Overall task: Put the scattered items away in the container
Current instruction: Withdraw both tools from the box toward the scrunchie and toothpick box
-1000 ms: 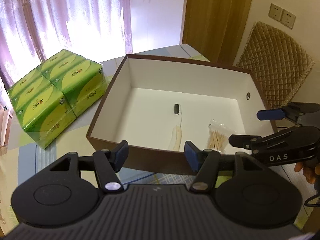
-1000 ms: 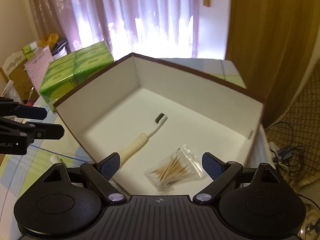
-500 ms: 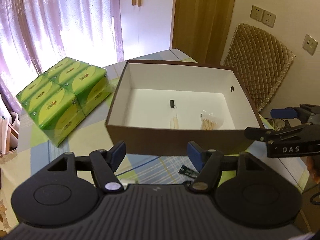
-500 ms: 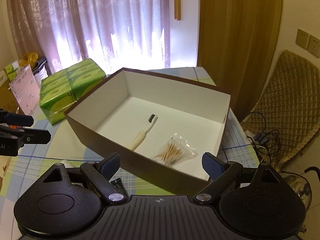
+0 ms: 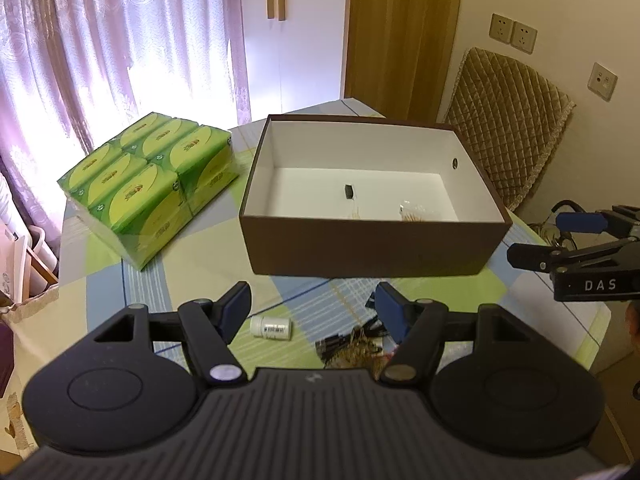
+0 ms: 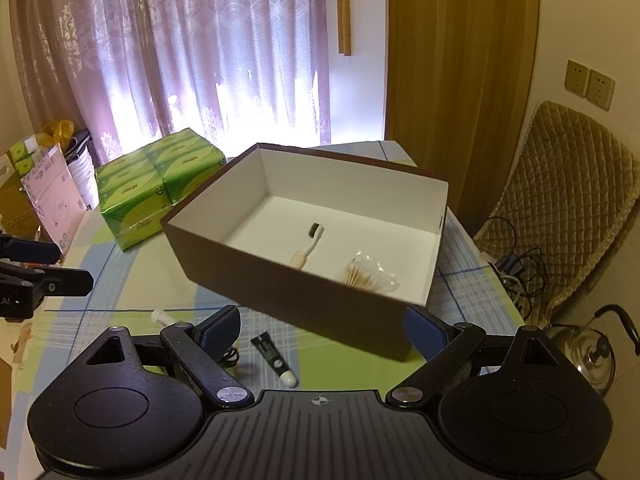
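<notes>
The box (image 6: 304,292), sitting mid-frame on the worktop (image 6: 132,292) and already holding a toothbrush (image 6: 308,246) and swabs (image 6: 366,276), is awaiting more: both grippers (image 5: 314,312) (image 6: 320,330) are hovering spread and empty, so next likely means reaching for the tube (image 6: 276,360) or bottle (image 5: 271,326).

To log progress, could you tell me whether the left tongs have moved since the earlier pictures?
Yes: the left tongs have backed away from the box, which looks smaller and farther now.

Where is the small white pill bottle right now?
In the left wrist view, the white pill bottle lies on its side on the tablecloth, in front of the brown box and outside it, beside the dark packets.
</notes>
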### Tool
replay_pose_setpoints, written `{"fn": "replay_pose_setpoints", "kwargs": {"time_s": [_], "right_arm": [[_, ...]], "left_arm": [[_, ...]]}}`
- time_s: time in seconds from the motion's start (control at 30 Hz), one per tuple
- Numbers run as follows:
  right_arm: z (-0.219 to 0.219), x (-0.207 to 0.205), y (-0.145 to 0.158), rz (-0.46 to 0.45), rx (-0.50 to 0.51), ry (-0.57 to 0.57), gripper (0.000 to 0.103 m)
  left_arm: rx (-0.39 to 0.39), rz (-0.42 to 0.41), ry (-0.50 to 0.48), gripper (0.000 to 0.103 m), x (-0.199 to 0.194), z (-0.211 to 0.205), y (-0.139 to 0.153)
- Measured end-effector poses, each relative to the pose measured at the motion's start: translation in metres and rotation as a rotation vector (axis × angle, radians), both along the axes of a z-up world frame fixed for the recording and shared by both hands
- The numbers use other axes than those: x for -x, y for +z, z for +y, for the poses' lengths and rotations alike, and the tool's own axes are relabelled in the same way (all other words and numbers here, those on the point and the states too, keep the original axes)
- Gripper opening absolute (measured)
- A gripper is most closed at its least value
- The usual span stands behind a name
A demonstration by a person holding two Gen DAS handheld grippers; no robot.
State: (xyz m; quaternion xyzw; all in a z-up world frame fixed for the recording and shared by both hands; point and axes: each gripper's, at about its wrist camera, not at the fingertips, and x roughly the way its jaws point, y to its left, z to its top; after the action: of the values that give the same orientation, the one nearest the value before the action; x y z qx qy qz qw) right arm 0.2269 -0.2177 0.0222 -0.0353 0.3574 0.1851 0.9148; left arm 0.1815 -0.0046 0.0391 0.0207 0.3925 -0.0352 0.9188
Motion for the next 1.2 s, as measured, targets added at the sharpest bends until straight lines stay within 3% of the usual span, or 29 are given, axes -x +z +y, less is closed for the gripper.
{"fn": "replay_pose_setpoints", "kwargs": {"time_s": [0.33, 0.87, 1.2], "right_arm": [[0.004, 0.029, -0.002, -0.008, 0.000, 0.014, 0.094], [0.015, 0.050, -0.043, 0.098, 0.025, 0.079, 0.094], [0.016, 0.051, -0.053, 0.122, 0.027, 0.088, 0.094]], "left_arm": [[0.004, 0.004, -0.041, 0.065, 0.030, 0.000, -0.004], [0.015, 0.136, -0.028, 0.065, 0.057, -0.001, -0.059], [0.023, 0.162, -0.038, 0.065, 0.059, -0.008, -0.072]]}}
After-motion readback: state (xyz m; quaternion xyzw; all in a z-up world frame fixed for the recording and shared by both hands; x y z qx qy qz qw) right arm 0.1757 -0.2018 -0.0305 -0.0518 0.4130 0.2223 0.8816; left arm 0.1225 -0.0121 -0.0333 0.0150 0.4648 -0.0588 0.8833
